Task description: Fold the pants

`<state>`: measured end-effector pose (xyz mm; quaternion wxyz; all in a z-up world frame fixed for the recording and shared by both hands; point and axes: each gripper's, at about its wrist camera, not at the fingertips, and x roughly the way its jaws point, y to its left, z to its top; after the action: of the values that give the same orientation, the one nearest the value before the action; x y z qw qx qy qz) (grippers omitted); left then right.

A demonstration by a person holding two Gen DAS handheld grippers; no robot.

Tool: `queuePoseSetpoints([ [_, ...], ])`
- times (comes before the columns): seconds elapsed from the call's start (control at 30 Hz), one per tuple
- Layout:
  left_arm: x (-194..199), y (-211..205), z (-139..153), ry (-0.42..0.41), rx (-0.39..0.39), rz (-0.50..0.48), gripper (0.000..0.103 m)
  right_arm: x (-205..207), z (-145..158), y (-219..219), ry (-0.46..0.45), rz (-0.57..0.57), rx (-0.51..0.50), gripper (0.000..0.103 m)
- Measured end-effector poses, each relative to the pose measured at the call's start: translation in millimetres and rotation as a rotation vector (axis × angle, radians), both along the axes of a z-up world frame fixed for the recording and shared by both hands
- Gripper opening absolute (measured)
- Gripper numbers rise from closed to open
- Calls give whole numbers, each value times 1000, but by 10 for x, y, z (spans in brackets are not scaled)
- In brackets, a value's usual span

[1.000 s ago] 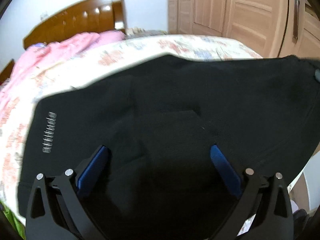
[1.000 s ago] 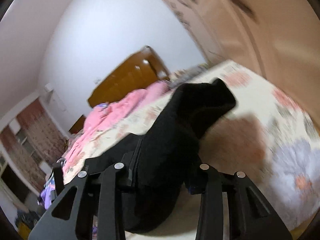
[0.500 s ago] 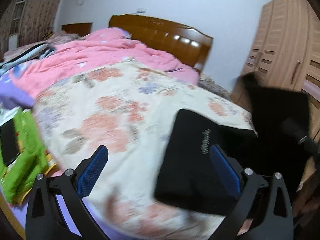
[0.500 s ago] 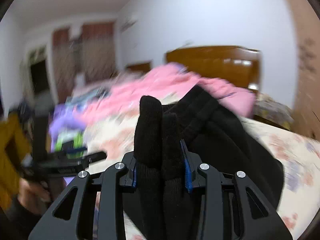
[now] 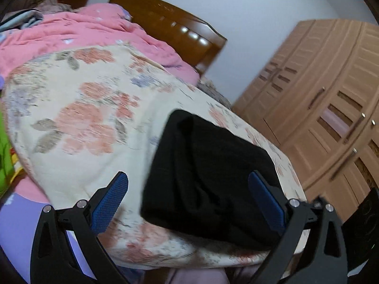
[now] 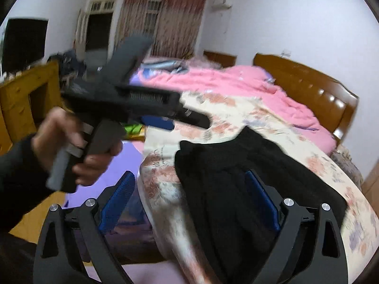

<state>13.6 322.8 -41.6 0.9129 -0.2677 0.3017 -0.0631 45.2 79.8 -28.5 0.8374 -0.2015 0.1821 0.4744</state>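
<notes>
Much of both views was smeared by motion blur, and the near edge of the black pants (image 5: 208,179) was cut off behind the gripper frames. The pants were seen lying in a folded heap on the floral quilt (image 5: 90,108), near its right edge, apparently doubled over. The left gripper (image 5: 189,201) was held with jaws wide apart above the pants, nothing between them. The right gripper (image 6: 189,201) was likewise spread open and empty. A pink duvet (image 6: 225,82) and wooden headboard (image 5: 170,28) were seen farther off, a wardrobe (image 5: 327,108) at the right.
</notes>
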Motion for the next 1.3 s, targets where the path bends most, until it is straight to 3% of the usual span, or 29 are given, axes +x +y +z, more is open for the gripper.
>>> queuePoseSetpoints([
  [0.1,37,-193,-6,-3,14,-62,101,18,58,-474,19,-116,55,90],
  [0.23,104,-511,-61,22,98,-123,101,163,43,-1034,110,-262,143,90],
  [0.4,168,-621,-254,60,104,-107,100,210,-138,-1207,164,-325,162,90],
  [0.5,189,-678,-214,44,131,-104,84,236,-253,-1220,178,-337,157,90],
  [0.63,295,-818,-222,89,242,-103,82,228,-345,-1346,198,-336,143,90],
  [0.7,308,-818,-245,81,242,-97,82,184,-442,-1347,186,-335,103,90],
  [0.73,310,-804,-253,81,233,-96,77,157,-494,-1349,183,-339,84,90],
  [0.77,304,-799,-239,75,229,-97,64,134,-554,-1356,184,-344,65,91],
  [0.8,292,-798,-206,63,225,-104,50,105,-625,-1370,189,-354,45,91],
  [0.83,288,-807,-151,54,225,-109,42,89,-670,-1384,192,-361,37,91],
  [0.9,297,-864,27,24,231,-119,37,67,-758,-1394,192,-384,16,91],
  [1.1,372,-1074,566,-97,193,-167,34,201,-841,-1345,161,-510,23,91],
  [1.3,415,-1366,1038,-206,245,-237,34,187,-797,-1193,-30,-636,-45,91],
])
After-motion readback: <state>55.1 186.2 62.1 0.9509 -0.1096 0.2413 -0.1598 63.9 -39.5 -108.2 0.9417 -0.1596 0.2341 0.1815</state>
